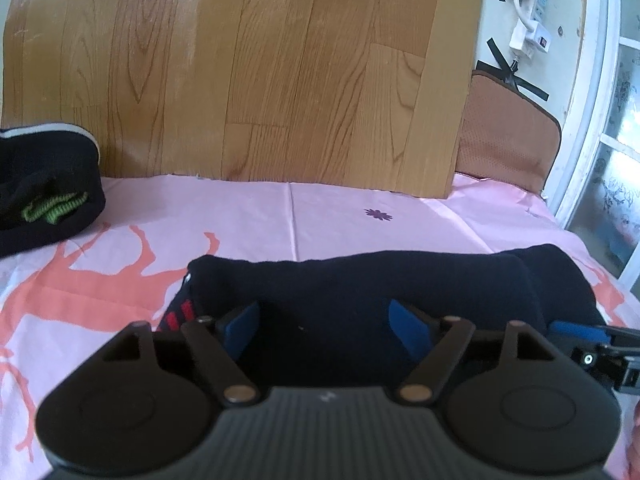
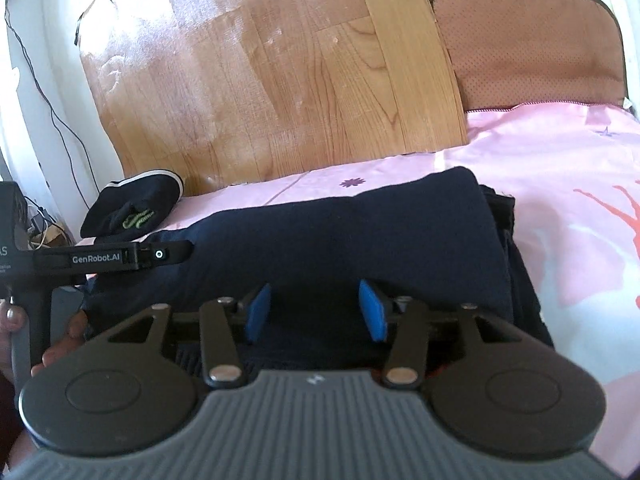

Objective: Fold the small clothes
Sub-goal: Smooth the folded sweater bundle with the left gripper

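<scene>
Navy garment (image 2: 340, 232) lay folded on the pink sheet (image 2: 560, 152), both grippers spread wide over it, left gripper (image 1: 324, 320) and right gripper (image 2: 316, 308) gripping nothing, blue pads (image 2: 258, 310) apart. Wood-grain board (image 1: 260, 60) behind, dark bundle (image 1: 44, 184) off left.

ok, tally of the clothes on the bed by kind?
Dark navy garment being folded: 1
Small black piece with green trim, set aside: 1
Total: 2, all on the pink sheet
</scene>
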